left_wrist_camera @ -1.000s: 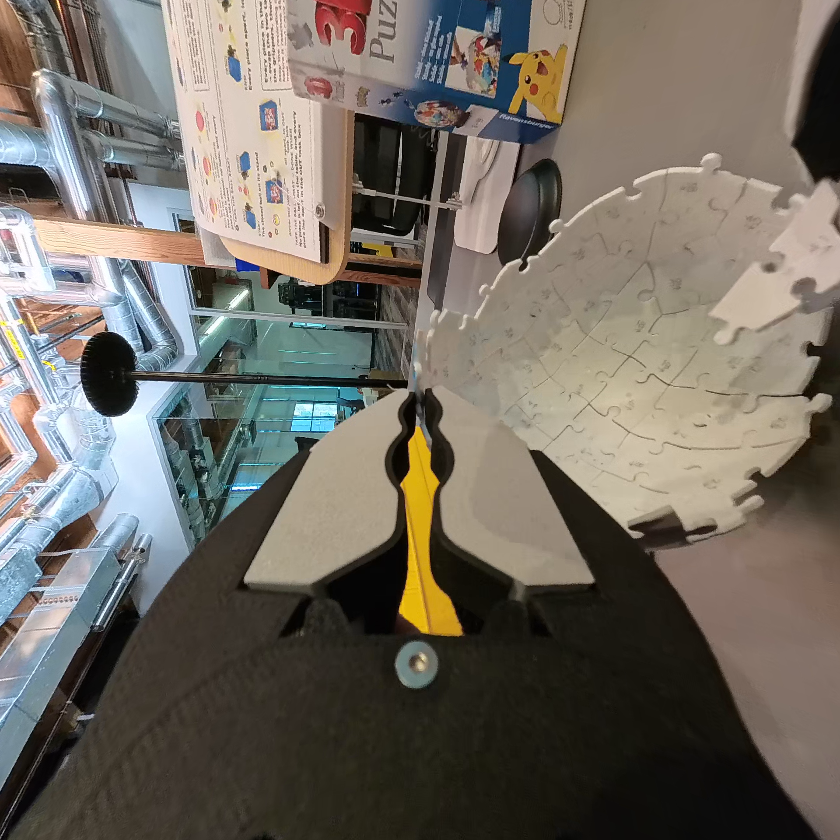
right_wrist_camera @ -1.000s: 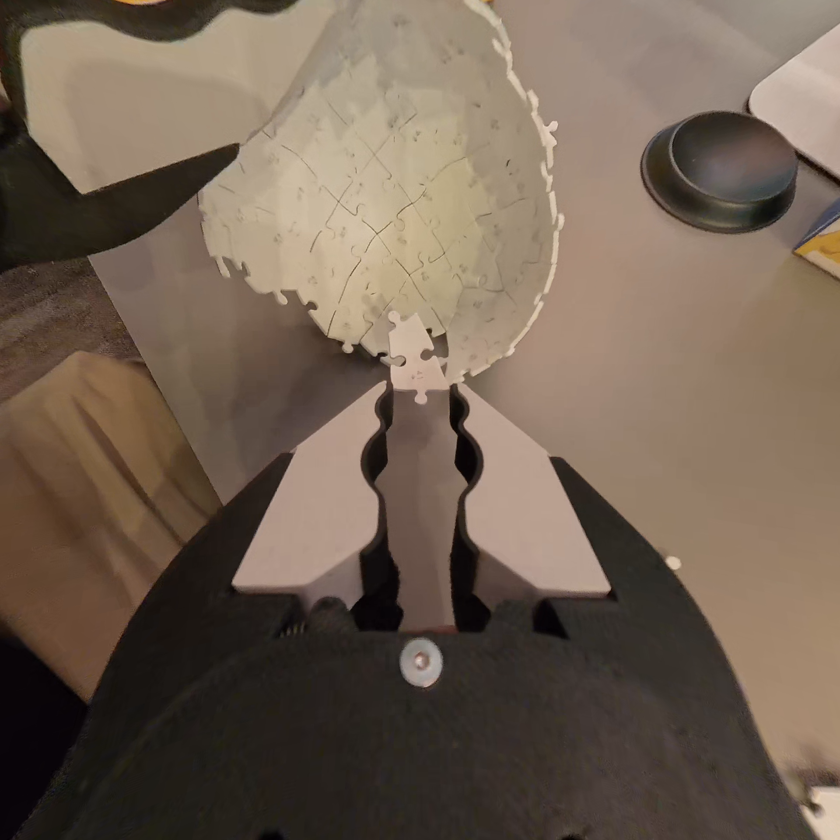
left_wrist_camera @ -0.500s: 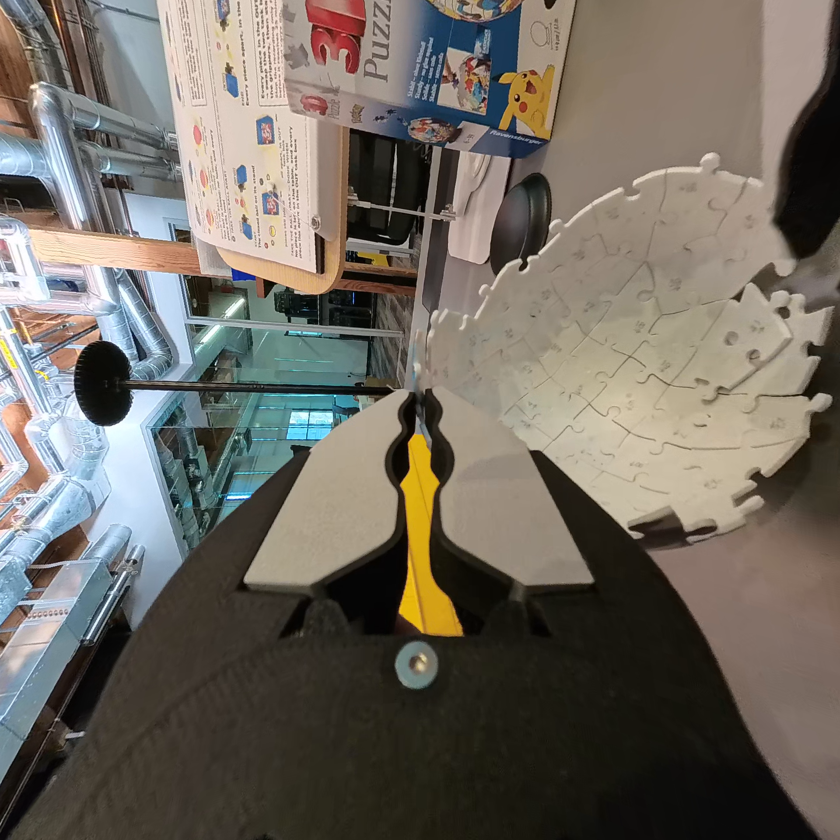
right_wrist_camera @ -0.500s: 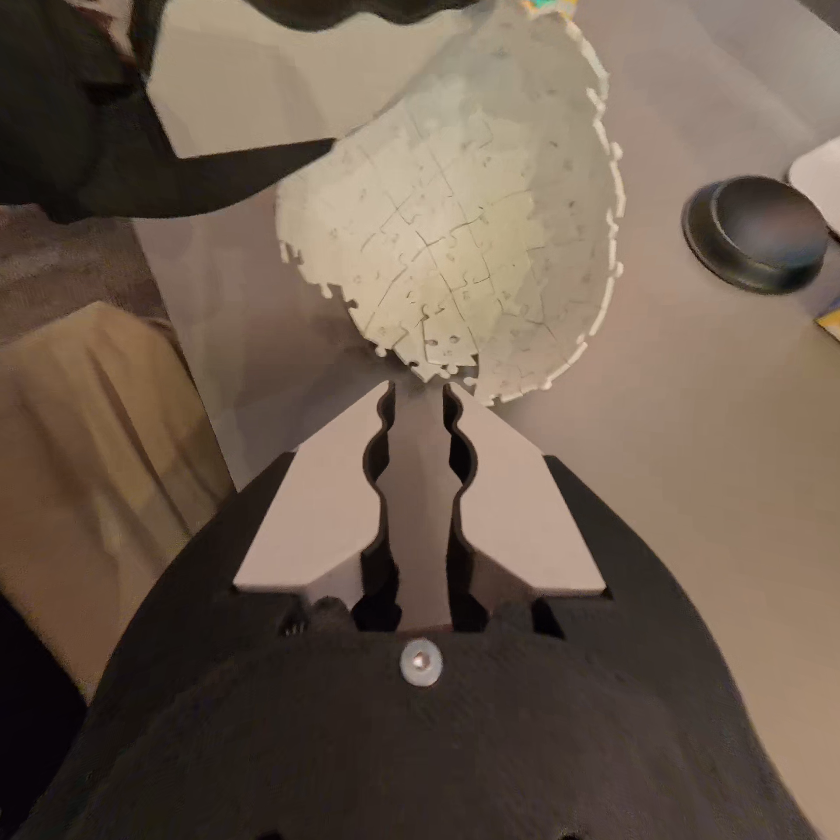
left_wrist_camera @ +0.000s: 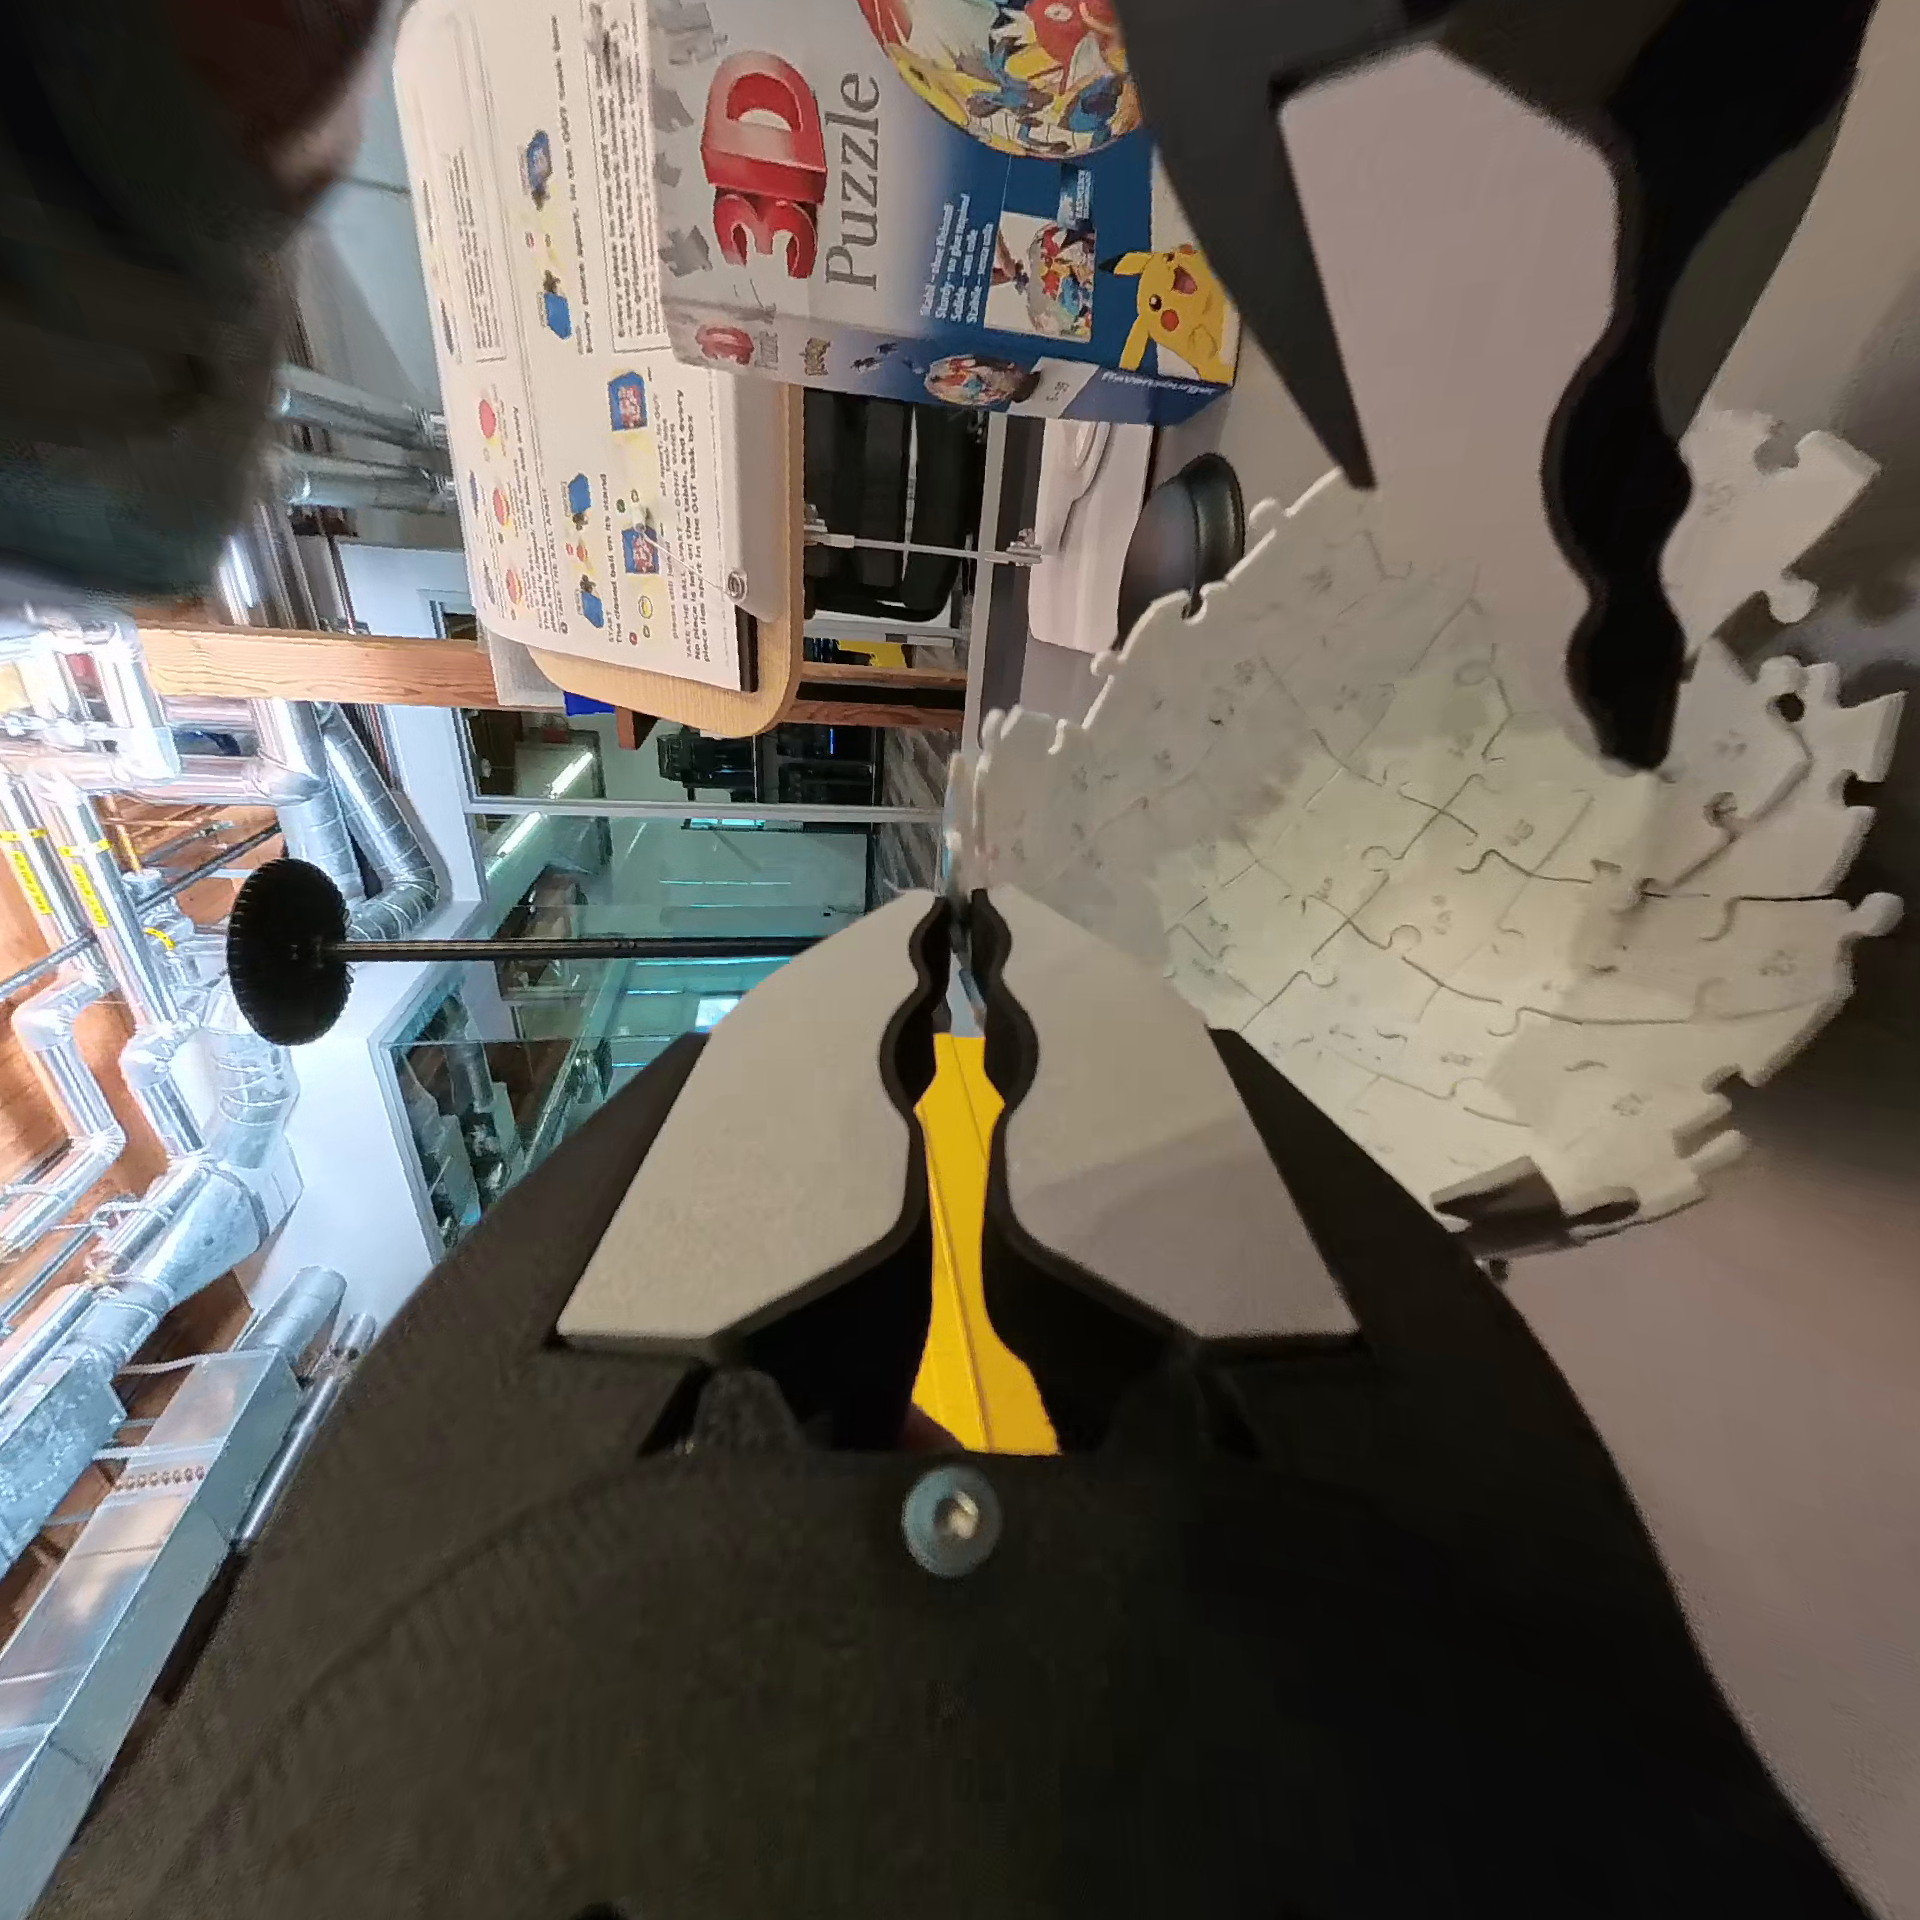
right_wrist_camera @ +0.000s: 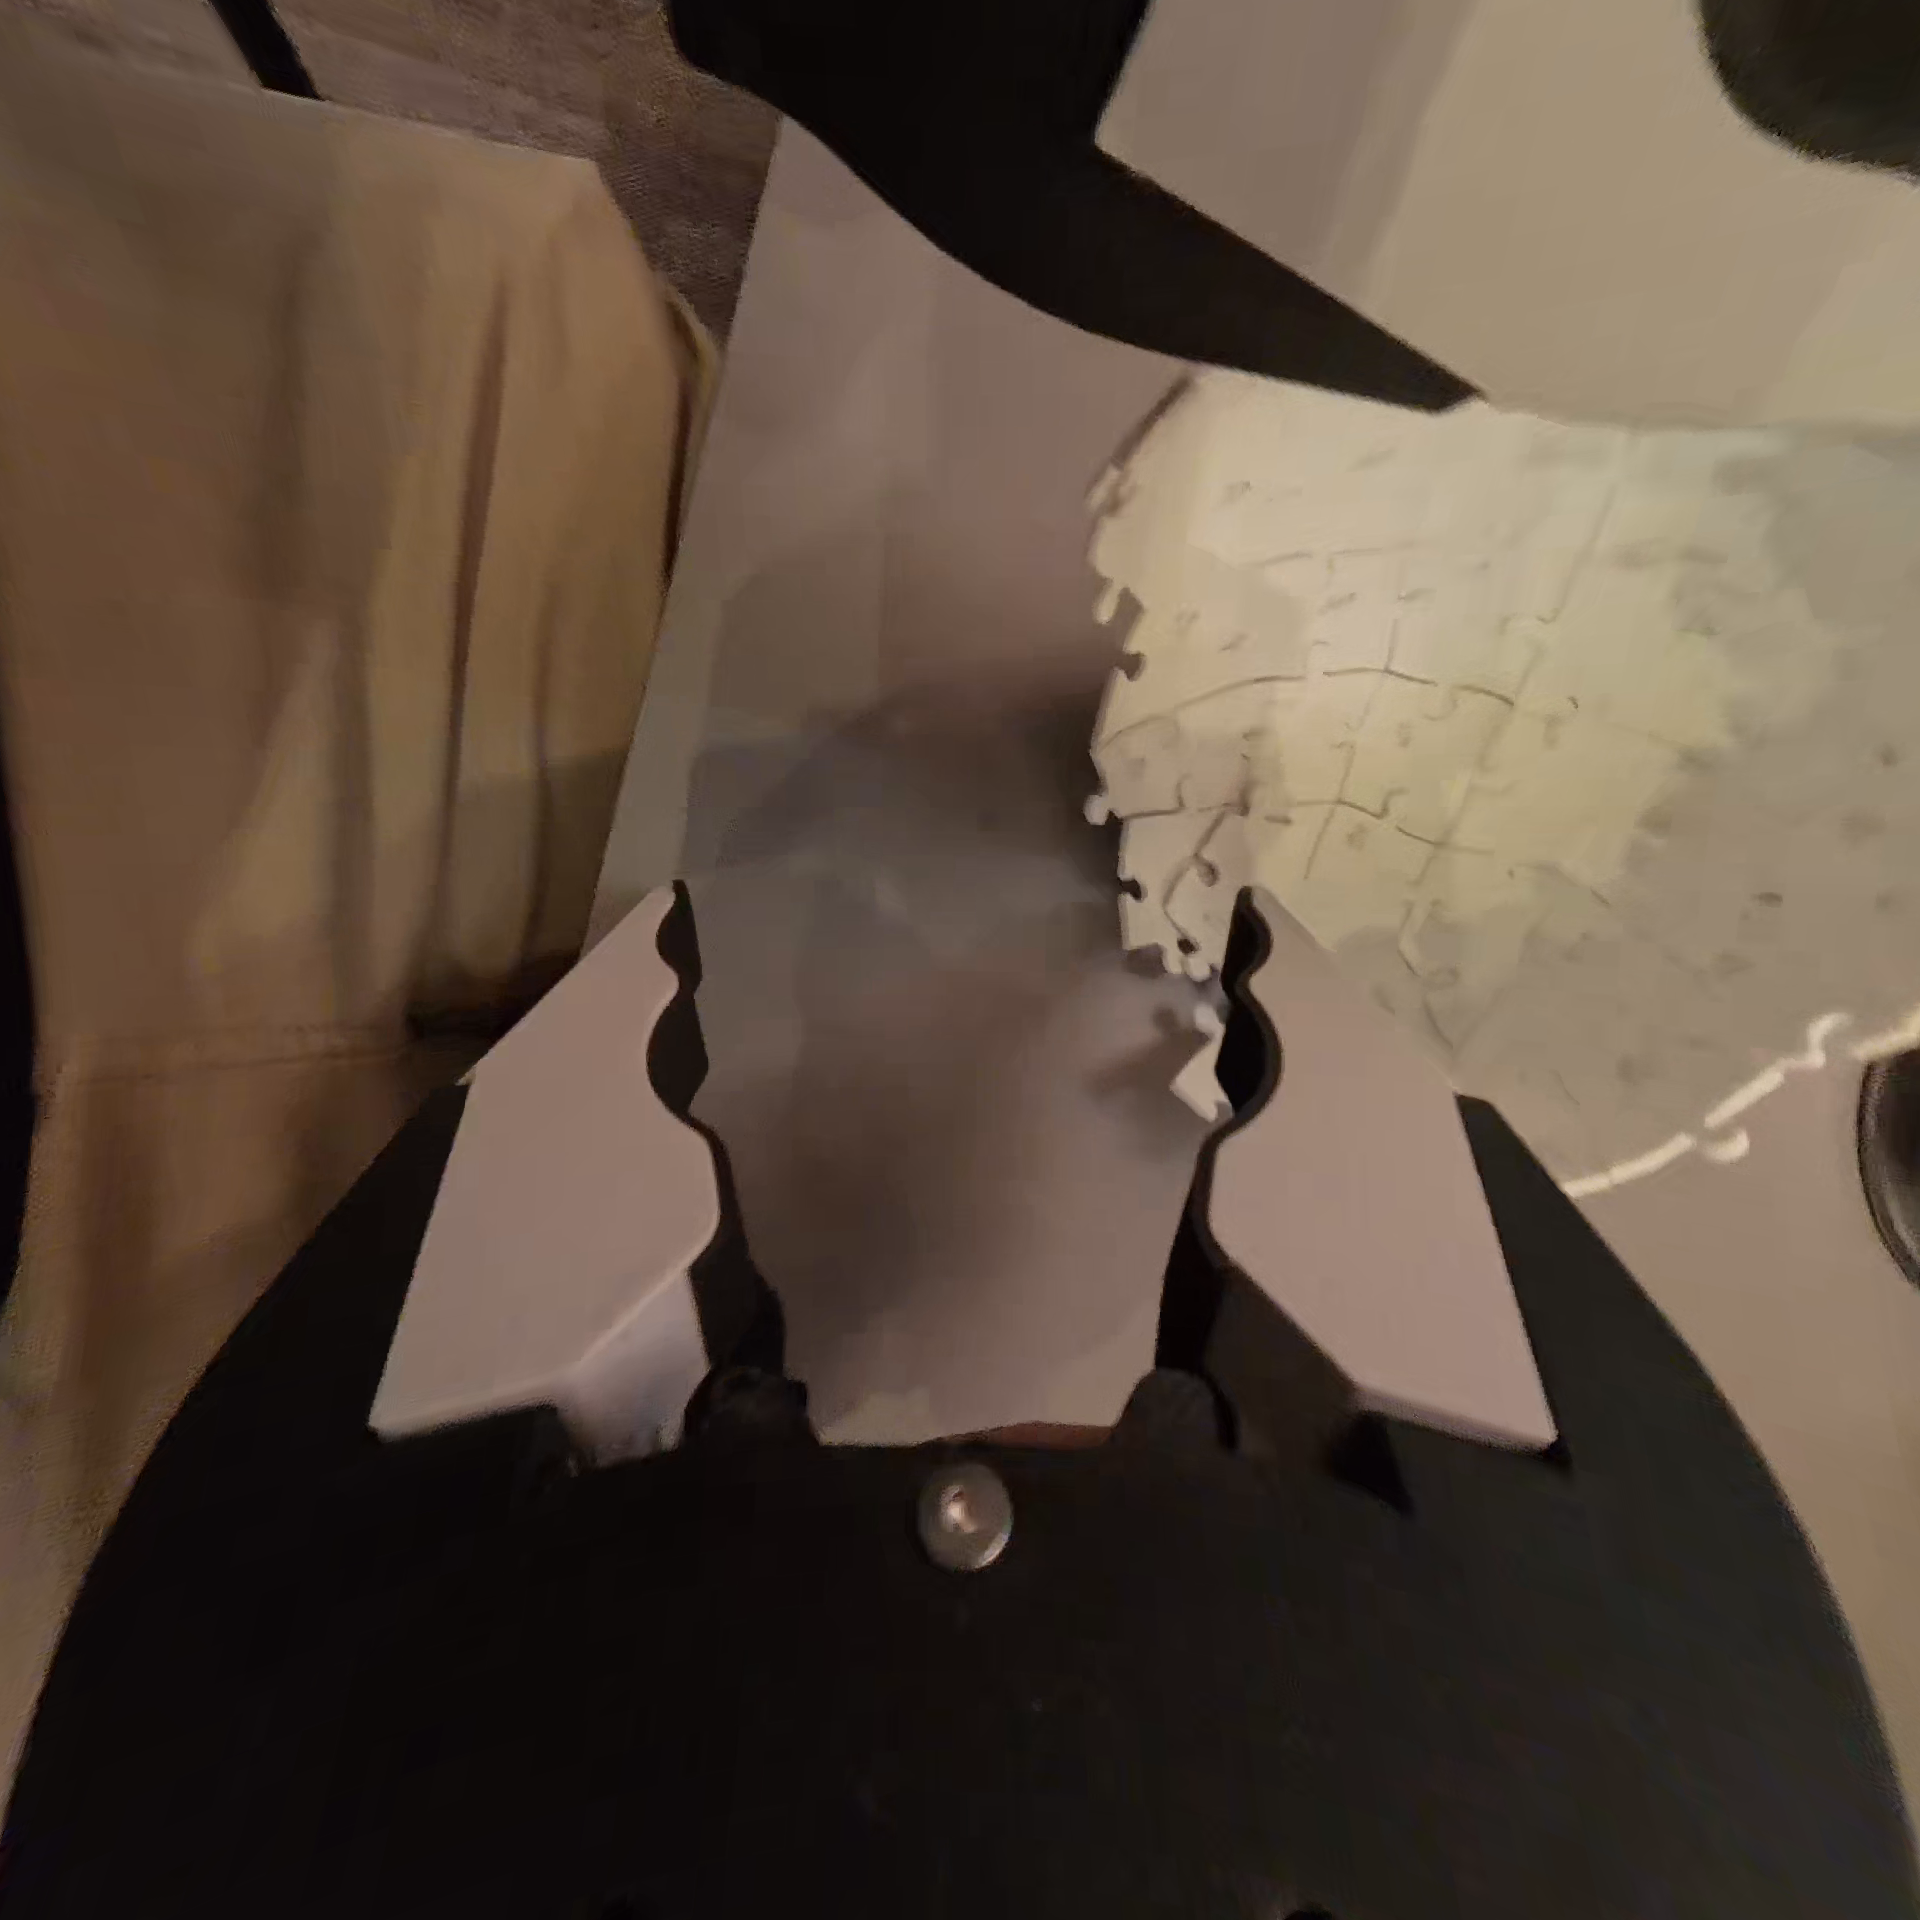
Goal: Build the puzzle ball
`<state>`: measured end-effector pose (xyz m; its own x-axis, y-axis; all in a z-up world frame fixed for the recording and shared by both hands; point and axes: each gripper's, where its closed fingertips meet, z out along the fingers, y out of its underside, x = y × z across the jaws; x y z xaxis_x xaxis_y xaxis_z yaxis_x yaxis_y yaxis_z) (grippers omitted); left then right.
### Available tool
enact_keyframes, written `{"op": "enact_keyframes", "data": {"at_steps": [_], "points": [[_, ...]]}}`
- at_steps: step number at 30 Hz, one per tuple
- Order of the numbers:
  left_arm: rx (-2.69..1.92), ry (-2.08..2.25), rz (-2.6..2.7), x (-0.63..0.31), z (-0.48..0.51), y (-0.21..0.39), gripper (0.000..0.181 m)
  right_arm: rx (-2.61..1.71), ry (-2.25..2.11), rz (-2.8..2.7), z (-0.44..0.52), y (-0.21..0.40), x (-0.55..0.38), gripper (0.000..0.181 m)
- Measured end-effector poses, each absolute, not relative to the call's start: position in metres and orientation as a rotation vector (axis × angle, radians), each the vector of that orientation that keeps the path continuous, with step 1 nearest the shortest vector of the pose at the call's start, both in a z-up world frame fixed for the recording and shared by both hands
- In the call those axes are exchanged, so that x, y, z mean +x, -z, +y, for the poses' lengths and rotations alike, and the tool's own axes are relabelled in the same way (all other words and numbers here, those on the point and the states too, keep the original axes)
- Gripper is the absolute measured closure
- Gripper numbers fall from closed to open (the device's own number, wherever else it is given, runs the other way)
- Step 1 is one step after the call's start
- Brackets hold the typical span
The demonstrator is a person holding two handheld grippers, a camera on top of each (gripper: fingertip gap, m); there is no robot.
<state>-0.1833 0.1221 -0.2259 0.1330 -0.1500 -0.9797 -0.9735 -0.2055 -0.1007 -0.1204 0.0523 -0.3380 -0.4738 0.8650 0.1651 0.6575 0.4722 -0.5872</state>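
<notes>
My left hand-held gripper [left_wrist_camera: 961, 909] is clamped on the rim of the half-built puzzle ball shell [left_wrist_camera: 1455, 883], holding it above the tabletop [left_wrist_camera: 1714, 1455]. My right hand-held gripper [right_wrist_camera: 961, 935] gapes empty beside the shell's rim. I judge a piece just seated; next means fetching another piece.

Left wrist view rolled sideways, close behind fingers [left_wrist_camera: 790, 1101]. Right wrist view blurred, seemingly looking down on bench [right_wrist_camera: 894, 582]. Both share puzzle shell [left_wrist_camera: 1455, 935].
</notes>
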Motion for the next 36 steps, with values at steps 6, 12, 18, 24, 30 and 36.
{"op": "enact_keyframes", "data": {"at_steps": [6,12,18,24,30,36], "points": [[-1.509,-1.169,1.158,-0.182,0.122,0.226,0.178,-1.209,-0.63,-2.357,0.049,0.345,-0.121,0.067],[-1.474,-1.166,1.177,-0.182,0.124,0.226,0.178,-1.235,-0.672,-2.354,0.047,0.35,-0.12,0.066],[-1.454,-1.166,1.187,-0.179,0.124,0.225,0.178,-1.298,-0.682,-2.379,0.048,0.354,-0.115,0.066],[-1.445,-1.166,1.199,-0.177,0.124,0.225,0.178,-1.314,-0.652,-2.405,0.048,0.354,-0.111,0.068],[-1.431,-1.17,1.206,-0.176,0.125,0.225,0.178,-1.261,-0.647,-2.426,0.048,0.354,-0.118,0.061],[-1.426,-1.172,1.208,-0.176,0.125,0.224,0.178,-1.296,-0.618,-2.498,0.049,0.359,-0.114,0.052]]}}
